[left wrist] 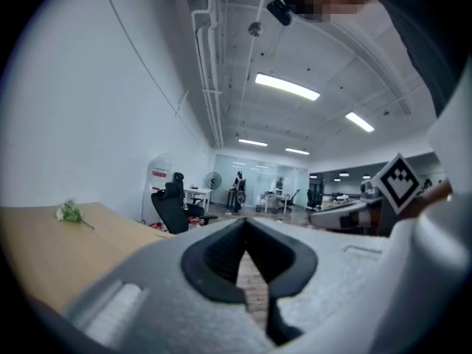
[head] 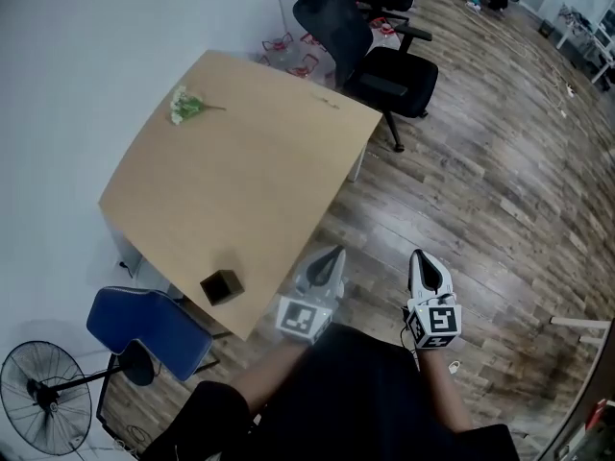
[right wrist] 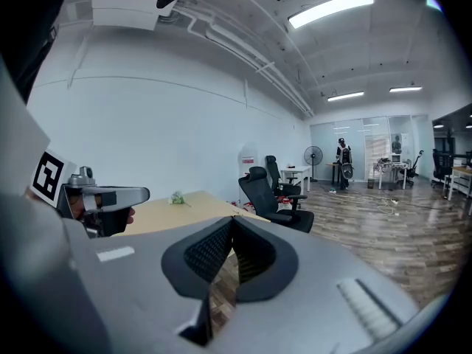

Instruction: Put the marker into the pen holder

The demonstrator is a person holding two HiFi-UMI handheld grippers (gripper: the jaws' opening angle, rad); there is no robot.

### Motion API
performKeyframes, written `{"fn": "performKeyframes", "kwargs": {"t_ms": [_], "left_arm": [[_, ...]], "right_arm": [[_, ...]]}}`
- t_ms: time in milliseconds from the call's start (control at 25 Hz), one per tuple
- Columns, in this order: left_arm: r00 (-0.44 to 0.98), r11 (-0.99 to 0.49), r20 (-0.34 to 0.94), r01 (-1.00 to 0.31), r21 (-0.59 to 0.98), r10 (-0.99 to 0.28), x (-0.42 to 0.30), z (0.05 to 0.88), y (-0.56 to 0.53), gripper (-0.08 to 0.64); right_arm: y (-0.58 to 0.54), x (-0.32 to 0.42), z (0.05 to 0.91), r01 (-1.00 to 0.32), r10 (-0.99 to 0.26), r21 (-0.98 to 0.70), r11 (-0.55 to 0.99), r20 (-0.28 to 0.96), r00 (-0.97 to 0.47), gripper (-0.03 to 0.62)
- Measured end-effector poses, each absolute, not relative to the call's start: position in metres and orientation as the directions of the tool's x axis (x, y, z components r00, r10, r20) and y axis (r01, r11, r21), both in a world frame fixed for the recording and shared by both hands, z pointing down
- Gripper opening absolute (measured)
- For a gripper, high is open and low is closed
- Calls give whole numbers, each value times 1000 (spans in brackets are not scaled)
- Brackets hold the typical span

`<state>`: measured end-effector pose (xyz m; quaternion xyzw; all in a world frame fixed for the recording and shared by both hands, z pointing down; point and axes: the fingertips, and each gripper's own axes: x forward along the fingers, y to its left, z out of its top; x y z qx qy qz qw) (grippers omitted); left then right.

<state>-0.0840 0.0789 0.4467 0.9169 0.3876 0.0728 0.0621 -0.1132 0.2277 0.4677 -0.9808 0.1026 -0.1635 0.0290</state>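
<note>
A small dark cube-shaped pen holder (head: 221, 286) stands near the front corner of the light wooden table (head: 240, 181). A small thin object (head: 330, 101) lies at the table's far right edge; I cannot tell whether it is the marker. My left gripper (head: 335, 253) hovers just off the table's front right edge, to the right of the holder, shut and empty. My right gripper (head: 417, 256) is held over the floor beside it, also shut with nothing in it. In the left gripper view the left gripper (left wrist: 245, 224) has its jaws meeting, and so does the right gripper (right wrist: 232, 223) in its own view.
A sprig of green and white flowers (head: 184, 106) lies at the table's far left. A black office chair (head: 377, 58) stands past the far corner, a blue chair (head: 146, 323) and a floor fan (head: 40, 392) at the near left. Wooden floor (head: 500, 200) stretches to the right.
</note>
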Motion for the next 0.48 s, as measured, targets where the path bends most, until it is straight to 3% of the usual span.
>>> {"fn": "performKeyframes", "kwargs": {"t_ms": [480], "left_arm": [[650, -645, 46, 740, 191, 759, 49, 452, 76, 3]], "right_arm": [[231, -6, 483, -99, -119, -76, -992, 357, 926, 3]]}}
